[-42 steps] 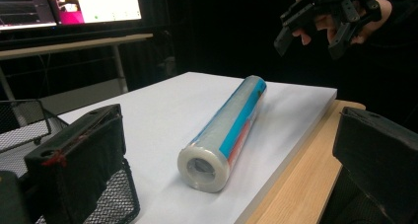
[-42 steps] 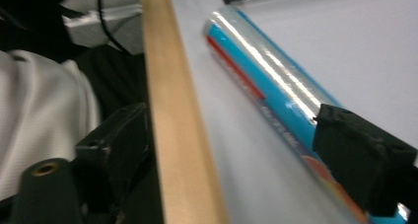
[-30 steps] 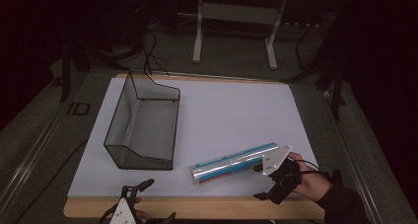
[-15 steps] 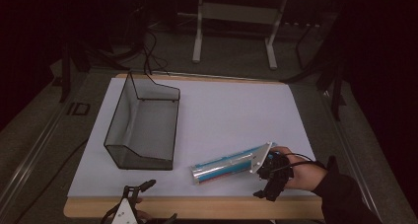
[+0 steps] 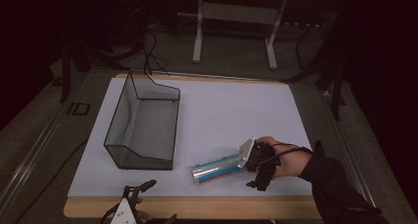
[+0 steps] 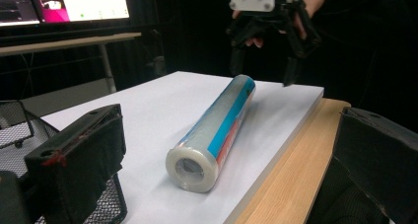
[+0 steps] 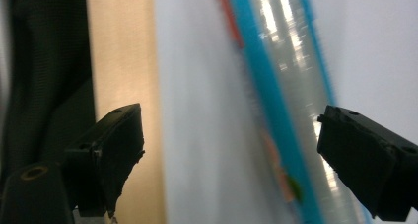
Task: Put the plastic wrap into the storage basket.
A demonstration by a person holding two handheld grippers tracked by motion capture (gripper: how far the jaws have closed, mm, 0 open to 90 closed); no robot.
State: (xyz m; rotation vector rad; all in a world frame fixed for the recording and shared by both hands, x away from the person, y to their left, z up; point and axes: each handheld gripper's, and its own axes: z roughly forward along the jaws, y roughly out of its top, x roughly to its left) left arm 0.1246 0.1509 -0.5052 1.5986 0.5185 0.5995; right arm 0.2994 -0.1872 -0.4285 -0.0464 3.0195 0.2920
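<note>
The wide white-topped table (image 5: 236, 110) with its pale wooden edge carries two things. The larger is the black wire-mesh basket (image 5: 143, 123), standing empty towards the left. Near the front edge, to the basket's right, lies the task's thing: a long roll of clear film with a blue and red printed wrapper (image 5: 217, 168), flat on its side, hollow core end (image 6: 190, 169) facing the left tongs (image 6: 222, 155). Those wait low at the front edge, jaws wide apart and empty. The right tongs (image 7: 231, 155) hang over the roll's far end, jaws spread and straddling it, nothing gripped yet. I'd say this is the reach for the pickup; next, lower and close across the roll. The wrapper's print is too blurred to read
</note>
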